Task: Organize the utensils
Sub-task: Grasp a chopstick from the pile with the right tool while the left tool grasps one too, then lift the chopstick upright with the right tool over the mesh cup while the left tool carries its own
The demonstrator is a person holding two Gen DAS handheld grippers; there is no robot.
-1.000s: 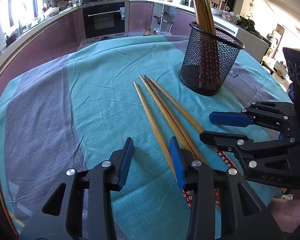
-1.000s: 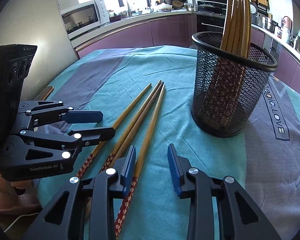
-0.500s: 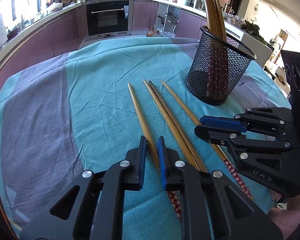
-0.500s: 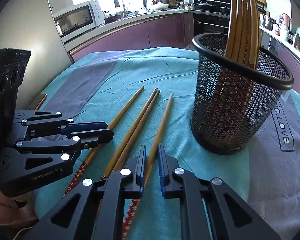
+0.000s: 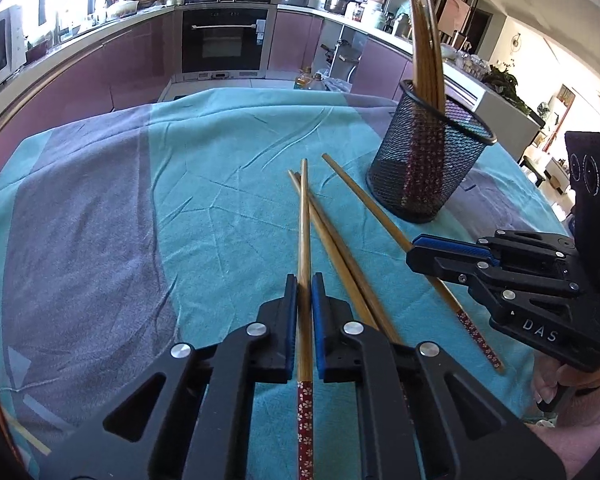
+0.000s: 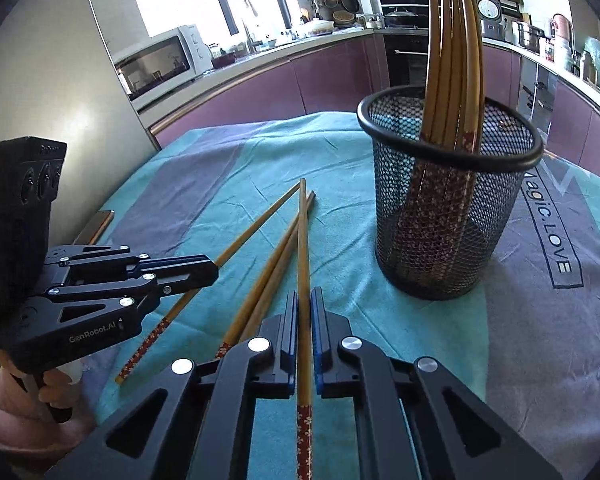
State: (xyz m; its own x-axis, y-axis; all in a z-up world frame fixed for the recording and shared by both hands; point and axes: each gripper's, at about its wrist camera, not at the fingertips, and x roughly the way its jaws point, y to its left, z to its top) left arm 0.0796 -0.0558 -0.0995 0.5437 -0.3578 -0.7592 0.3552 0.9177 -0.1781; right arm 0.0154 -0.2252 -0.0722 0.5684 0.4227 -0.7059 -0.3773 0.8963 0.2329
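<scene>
Two grippers work over a table covered by a teal and grey cloth [image 5: 204, 200], kitchen counters behind. Black mesh holder [image 6: 452, 200] stands upright on the cloth toward the far right side, a bunch of wooden chopsticks [image 6: 452, 60] standing in it, patterned red ends down. Left gripper [image 5: 305, 292] has just been closing and its blue pads now pinch one chopstick [image 5: 304, 216] on the plain wood just ahead of its red flowered end, shaft running straight forward from the jaws. Right gripper [image 6: 305, 308] has likewise just been closing and is clamped on another chopstick [image 6: 303, 240] the same way. Each held stick crosses above a loose pair [image 5: 340, 252] lying side by side on the cloth between the grippers, near the holder but not touching it. Person's fingers [image 5: 556, 388] wrap the right gripper's handle
</scene>
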